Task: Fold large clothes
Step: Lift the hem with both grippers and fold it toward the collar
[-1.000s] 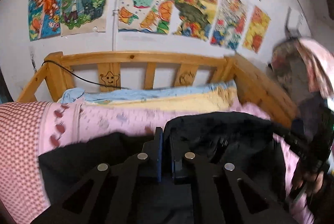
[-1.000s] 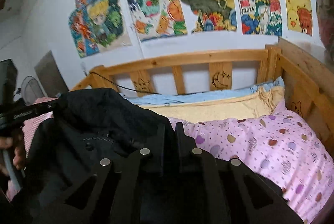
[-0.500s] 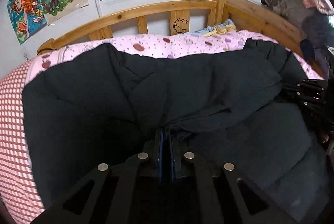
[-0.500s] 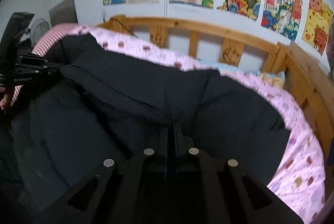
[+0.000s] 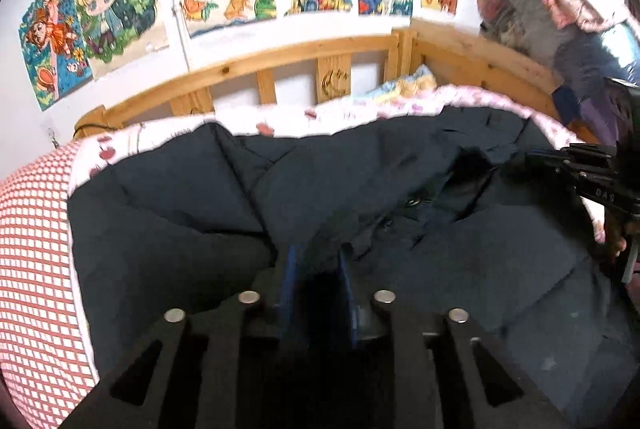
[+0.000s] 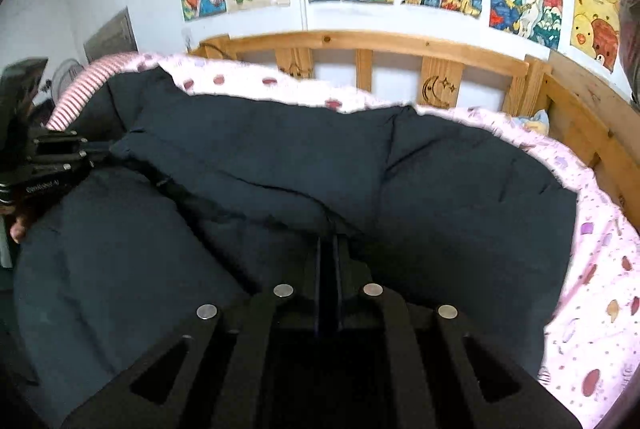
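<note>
Left wrist view: left hand-held gripper (image 5: 316, 269) has just been opening; its blue pads now stand apart, with a ridge of the dark jacket (image 5: 360, 197) rising between them. Whether cloth touches either pad cannot be told. Right hand-held gripper (image 6: 329, 261) has its fingers together, apparently pinched on a fold of the jacket at the seam.

Landmark: wooden bed rail (image 6: 380, 45). The jacket lies spread on the pink quilt (image 6: 592, 269), on the near side of the rail, with one layer already doubled over towards it. Striped bedding (image 5: 32, 249) lies left of the jacket, also on the near side of the rail.

Risks, as judged:
- Padded fabric is springy. With the left side let go and the right still clamped, the doubled layer may creep back away from the rail and undo the fold.
- If the right hand-held gripper lifts while closed, it would drag its corner and skew the edge against the rail.
- Cloth caught on a left pad could lift with it when it withdraws.
- Soft quilt beneath may bunch and carry the jacket.
</note>
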`<action>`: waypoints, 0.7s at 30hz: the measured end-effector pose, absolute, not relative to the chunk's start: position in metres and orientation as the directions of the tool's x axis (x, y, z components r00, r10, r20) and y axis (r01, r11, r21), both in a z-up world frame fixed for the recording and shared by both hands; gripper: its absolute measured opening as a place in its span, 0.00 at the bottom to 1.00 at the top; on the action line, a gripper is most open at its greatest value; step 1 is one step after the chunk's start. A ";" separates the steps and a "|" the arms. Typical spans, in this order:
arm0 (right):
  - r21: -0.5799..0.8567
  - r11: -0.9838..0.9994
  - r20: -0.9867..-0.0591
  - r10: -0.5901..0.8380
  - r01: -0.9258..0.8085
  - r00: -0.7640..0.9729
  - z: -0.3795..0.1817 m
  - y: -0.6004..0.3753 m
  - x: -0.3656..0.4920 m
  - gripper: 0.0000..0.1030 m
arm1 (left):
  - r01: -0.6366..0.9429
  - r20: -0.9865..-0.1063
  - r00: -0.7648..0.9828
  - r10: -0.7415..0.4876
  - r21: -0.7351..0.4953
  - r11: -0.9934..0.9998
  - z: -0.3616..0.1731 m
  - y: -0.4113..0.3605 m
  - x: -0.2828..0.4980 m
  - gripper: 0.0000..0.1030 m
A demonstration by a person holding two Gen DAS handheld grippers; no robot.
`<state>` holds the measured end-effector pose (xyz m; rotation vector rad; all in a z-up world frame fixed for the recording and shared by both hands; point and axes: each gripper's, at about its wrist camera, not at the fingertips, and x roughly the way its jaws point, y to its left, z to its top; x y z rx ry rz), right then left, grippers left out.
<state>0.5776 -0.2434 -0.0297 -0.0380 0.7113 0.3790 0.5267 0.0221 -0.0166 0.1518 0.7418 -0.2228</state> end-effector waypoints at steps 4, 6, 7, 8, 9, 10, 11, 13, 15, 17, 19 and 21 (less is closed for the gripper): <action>0.113 0.930 -0.581 0.347 -0.349 0.736 0.000 -0.259 0.569 0.13 | 0.249 -0.601 0.772 -0.208 -0.015 0.968 0.012 0.024 0.528 0.37; 0.130 0.929 -0.544 0.358 -0.346 0.758 0.014 -0.265 0.571 0.28 | 0.236 -0.560 0.796 -0.230 -0.063 0.970 0.026 0.022 0.538 0.40; 0.149 0.927 -0.522 0.370 -0.344 0.769 0.022 -0.266 0.575 0.35 | 0.225 -0.551 0.802 -0.231 -0.080 0.971 0.031 0.019 0.546 0.40; 0.175 0.923 -0.506 0.382 -0.342 0.774 0.029 -0.267 0.580 0.35 | 0.217 -0.545 0.804 -0.239 -0.105 0.971 0.036 0.015 0.558 0.40; 0.197 0.920 -0.501 0.391 -0.339 0.772 0.032 -0.267 0.589 0.35 | 0.210 -0.546 0.803 -0.240 -0.118 0.971 0.037 0.011 0.566 0.40; 0.221 0.915 -0.499 0.403 -0.337 0.767 0.034 -0.265 0.597 0.35 | 0.201 -0.554 0.796 -0.244 -0.138 0.970 0.038 0.007 0.579 0.40; 0.245 0.909 -0.499 0.417 -0.338 0.759 0.034 -0.263 0.606 0.35 | 0.204 -0.566 0.782 -0.260 -0.162 0.965 0.036 0.004 0.589 0.40; 0.314 0.885 -0.514 0.464 -0.345 0.722 0.031 -0.255 0.633 0.35 | 0.201 -0.610 0.744 -0.272 -0.184 0.962 0.026 -0.001 0.605 0.39; 0.371 0.861 -0.533 0.504 -0.347 0.680 0.018 -0.246 0.651 0.34 | 0.212 -0.654 0.695 -0.297 -0.207 0.955 0.011 -0.006 0.614 0.29; 0.399 0.848 -0.554 0.526 -0.349 0.645 0.004 -0.236 0.658 0.26 | 0.239 -0.699 0.633 -0.332 -0.232 0.943 -0.008 -0.007 0.619 0.22; 0.419 0.837 -0.595 0.545 -0.350 0.590 -0.016 -0.228 0.665 0.21 | 0.284 -0.725 0.586 -0.362 -0.235 0.930 -0.027 -0.007 0.616 0.18; 0.433 0.825 -0.624 0.565 -0.362 0.540 -0.034 -0.223 0.663 0.18 | 0.339 -0.753 0.539 -0.377 -0.216 0.916 -0.043 -0.010 0.610 0.11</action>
